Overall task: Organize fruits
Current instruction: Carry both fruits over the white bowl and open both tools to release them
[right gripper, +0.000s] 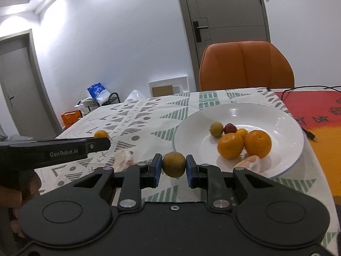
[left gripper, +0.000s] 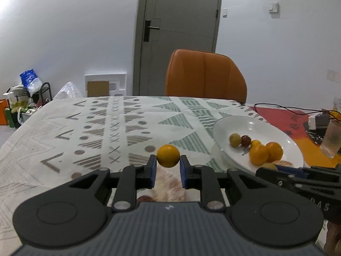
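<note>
- Left wrist view: a small round orange fruit sits clamped between the blue pads of the left gripper, held above the patterned surface.
- Right wrist view: a dull yellow-green fruit is pinched the same way in the right gripper, its jaws pressed against both sides of it, just in front of the near rim of the white plate.
- On the plate lie two oranges touching each other, with a smaller orange fruit behind them, a dark red fruit and a yellow-green fruit at the back, and a peeled citrus piece near the front rim.
- A piece of pale peel lies on the cloth left of the right gripper.
- In the right wrist view, the left gripper reaches in from the left edge, a hand around its handle.
- Farther out, a red and orange mat covers the right end of the surface, with a black cable across it and a frosted glass on it.
- An orange chair stands behind the surface, before a grey door.
</note>
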A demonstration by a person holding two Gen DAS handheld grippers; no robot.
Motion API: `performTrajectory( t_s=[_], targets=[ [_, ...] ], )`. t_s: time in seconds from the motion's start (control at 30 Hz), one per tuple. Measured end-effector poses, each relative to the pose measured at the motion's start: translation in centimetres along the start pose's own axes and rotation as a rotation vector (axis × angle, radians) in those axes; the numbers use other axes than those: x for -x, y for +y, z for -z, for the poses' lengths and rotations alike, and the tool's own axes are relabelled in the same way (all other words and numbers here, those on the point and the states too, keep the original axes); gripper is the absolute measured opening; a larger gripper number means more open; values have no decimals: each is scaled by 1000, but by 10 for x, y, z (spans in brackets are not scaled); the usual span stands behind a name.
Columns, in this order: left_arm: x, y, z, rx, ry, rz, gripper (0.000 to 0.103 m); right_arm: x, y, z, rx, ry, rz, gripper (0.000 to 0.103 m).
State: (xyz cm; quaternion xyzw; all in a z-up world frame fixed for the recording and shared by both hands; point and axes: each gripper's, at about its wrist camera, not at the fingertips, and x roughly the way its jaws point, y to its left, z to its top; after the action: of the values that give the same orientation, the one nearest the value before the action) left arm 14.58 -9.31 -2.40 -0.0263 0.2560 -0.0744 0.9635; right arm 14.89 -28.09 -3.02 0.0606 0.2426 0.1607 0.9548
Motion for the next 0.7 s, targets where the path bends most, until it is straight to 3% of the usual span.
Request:
performTrajectory(
  t_s=[0.7],
  targets=[
    [-27, -57, -19, -61, -28, 125, 21, 9, -33, -11, -20, -34, 96, 22]
  ],
)
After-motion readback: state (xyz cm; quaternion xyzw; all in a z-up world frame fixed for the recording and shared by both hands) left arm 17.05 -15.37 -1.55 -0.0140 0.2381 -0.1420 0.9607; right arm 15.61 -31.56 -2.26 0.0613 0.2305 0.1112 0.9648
